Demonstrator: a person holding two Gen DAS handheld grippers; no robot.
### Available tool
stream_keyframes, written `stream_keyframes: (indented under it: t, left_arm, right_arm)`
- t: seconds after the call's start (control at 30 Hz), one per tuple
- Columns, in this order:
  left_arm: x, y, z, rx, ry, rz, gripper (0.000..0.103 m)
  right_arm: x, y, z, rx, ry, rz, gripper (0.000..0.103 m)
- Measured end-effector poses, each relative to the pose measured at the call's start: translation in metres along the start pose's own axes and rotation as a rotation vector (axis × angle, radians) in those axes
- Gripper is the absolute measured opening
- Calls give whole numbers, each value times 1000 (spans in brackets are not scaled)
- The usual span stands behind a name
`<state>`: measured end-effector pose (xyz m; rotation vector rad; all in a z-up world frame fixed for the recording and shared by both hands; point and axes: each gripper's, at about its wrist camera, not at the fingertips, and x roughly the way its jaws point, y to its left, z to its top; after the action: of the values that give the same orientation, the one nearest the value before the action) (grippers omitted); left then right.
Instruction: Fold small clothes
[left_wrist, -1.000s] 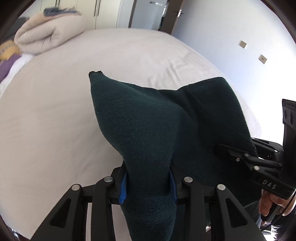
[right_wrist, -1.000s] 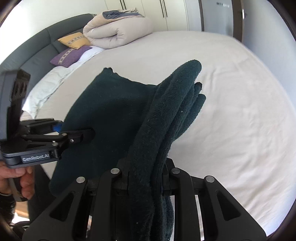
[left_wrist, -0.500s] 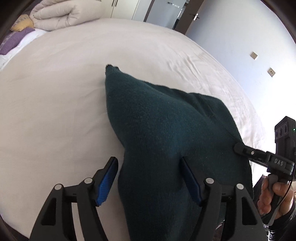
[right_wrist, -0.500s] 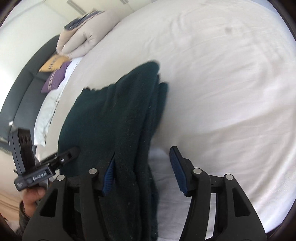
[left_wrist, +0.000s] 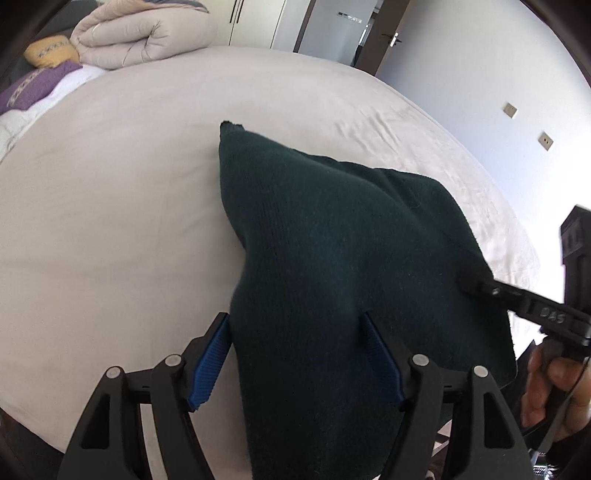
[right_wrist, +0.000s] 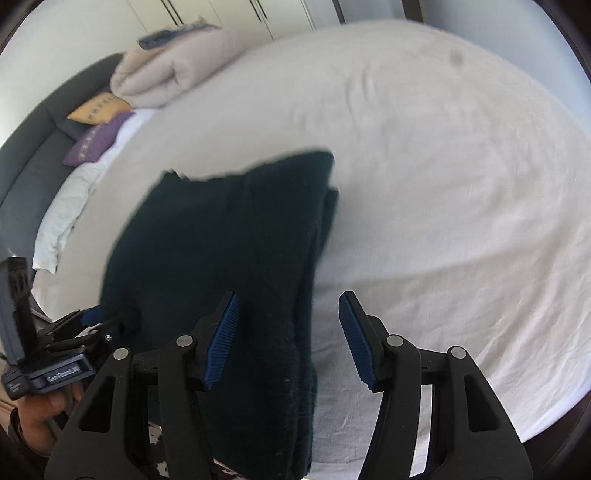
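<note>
- Left wrist view: a dark green knitted garment (left_wrist: 332, 258) lies folded on the white bed sheet (left_wrist: 110, 221), near the bed's close edge, its pointed far corner aimed at the head of the bed.
- The left gripper (left_wrist: 295, 354) stands with its jaws wide apart; the near end of the garment runs between the blue pads (left_wrist: 210, 354), which look to stand clear of the knit on both sides, though the right pad is close against it. Its jaws have just been opening, with the garment between them.
- At the right edge of the garment the right gripper (left_wrist: 480, 284) reaches in low from the side, with a hand (left_wrist: 550, 387) on its handle.
- Right wrist view, somewhat blurred: the right gripper (right_wrist: 288, 332) is open to a middling width. The garment's stacked right edge (right_wrist: 314, 258) passes between its jaws; the left pad sits over the cloth and the right pad (right_wrist: 354, 332) stands apart over bare sheet. No pressing grip shows.
- The left gripper (right_wrist: 107, 325) sits at the garment's left near corner, held by a hand (right_wrist: 40, 417).
- Beyond the garment, toward the head of the bed, lie a rolled beige duvet (left_wrist: 144, 33), a yellow cushion (left_wrist: 51, 51) and a purple cushion (left_wrist: 33, 88), against a dark grey headboard (right_wrist: 33, 147).
- Past the far side of the bed stand white wardrobe doors (left_wrist: 258, 18) and an open doorway (left_wrist: 340, 29); two wall plates (left_wrist: 528, 123) sit on the wall to the garment's right.
</note>
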<state>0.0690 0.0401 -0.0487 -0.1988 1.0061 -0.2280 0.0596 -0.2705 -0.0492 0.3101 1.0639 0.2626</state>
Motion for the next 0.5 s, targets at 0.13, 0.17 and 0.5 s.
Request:
stream_keyframes:
  t: [0.13,0.17,0.5]
  left_arm:
    - [9,-2,-11,-16,30,-25,74]
    - [10,-3,-13,-18,35,-26,74]
    - [13,-10,-20,-21,13,-5,75]
  right_arm:
    - [10,3,6,-34,-4,35,28]
    - [11,11,12,-73,-8,17,25]
    - [65,-25,44,3,-6,145,27]
